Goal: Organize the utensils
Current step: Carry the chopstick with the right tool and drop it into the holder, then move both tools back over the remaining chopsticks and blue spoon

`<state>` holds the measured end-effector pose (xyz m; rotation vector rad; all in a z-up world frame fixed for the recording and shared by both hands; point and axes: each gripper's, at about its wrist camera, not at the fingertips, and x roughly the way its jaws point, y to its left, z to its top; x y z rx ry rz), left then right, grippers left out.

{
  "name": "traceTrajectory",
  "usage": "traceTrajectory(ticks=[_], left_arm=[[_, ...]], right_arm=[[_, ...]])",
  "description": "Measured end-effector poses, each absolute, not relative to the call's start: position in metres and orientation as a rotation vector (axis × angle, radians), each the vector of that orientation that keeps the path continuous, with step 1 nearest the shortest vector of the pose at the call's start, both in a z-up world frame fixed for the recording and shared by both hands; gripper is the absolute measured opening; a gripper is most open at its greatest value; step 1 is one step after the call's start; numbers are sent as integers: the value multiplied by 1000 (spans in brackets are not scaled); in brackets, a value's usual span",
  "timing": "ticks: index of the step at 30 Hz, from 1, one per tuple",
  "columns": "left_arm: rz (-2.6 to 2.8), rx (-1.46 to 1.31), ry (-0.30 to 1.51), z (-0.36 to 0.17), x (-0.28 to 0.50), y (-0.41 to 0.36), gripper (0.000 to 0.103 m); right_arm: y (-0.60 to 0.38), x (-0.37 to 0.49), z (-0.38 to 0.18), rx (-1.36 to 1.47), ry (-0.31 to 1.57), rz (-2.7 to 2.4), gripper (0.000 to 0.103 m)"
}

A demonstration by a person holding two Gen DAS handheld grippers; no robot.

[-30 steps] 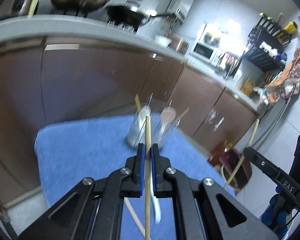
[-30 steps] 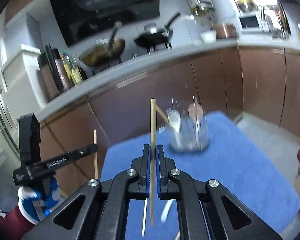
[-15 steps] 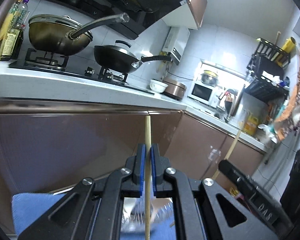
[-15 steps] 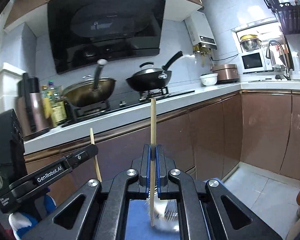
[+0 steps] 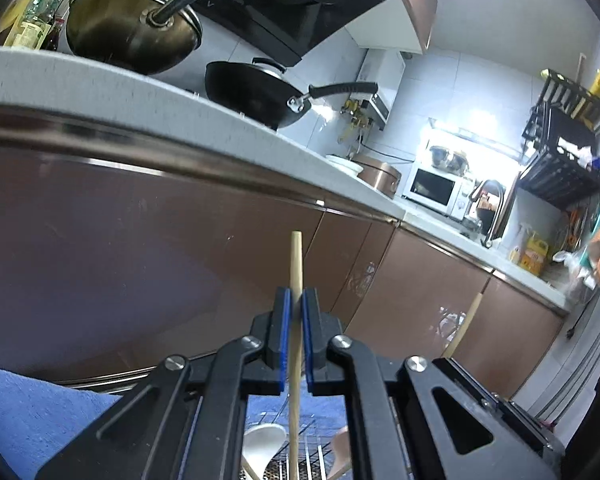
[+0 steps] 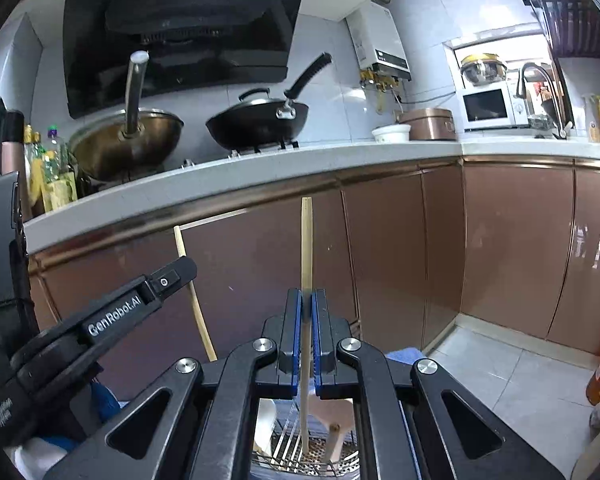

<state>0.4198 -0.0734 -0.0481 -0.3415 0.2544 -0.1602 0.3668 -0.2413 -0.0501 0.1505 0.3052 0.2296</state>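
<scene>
Two chopsticks, one per hand. Left chopstick [image 5: 296, 280] stands upright, clamped between the left gripper [image 5: 295, 336] pads. Right chopstick [image 6: 306, 264] likewise pinched in the right gripper [image 6: 307, 338], its lower tip just inside the wire holder [image 6: 300, 454]. Probably held vertical to slide in beside the spoons [image 6: 266, 420]. Blue cloth [image 5: 32, 412] underneath; cabinets [image 6: 380, 248] behind.

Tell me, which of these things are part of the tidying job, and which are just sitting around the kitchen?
Part of the job:
- left tongs, shut on a chopstick
- right tongs, shut on another chopstick
- mesh utensil holder below, with spoons in it

Just lying about:
- brass wok
- black pan
- microwave
- oil bottles
</scene>
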Motion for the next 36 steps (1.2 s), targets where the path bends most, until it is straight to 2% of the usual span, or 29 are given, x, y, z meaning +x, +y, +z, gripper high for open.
traceTrajectory(ticks=[3,5,7,9,15,26,28,33,36], left_arm=[[-162,-342,279,-62,418,-75,7],[-171,-321,298,-67,415,-77,8],[-175,-311,299,-65,408,-76,19],[-184,-311,304,-59,400,-72,23],[-181,-291,267,-23,357,-52,41],[-136,-205,209,50,253,-9,57],[-117,-194,188,60,231,-2,60],[-86,-179,157,74,187,12,66],[-82,-176,176,76,162,19,67]], right_arm=[[-243,368,-67,160,338,223,6],[-245,366,-71,163,349,214,12],[-247,361,-67,166,350,207,18],[-249,352,-60,167,342,200,22],[-259,316,-27,162,299,168,28],[-272,219,47,140,220,162,30],[-273,199,57,135,207,161,33],[-275,155,73,118,173,145,53],[-276,129,78,113,164,146,55]])
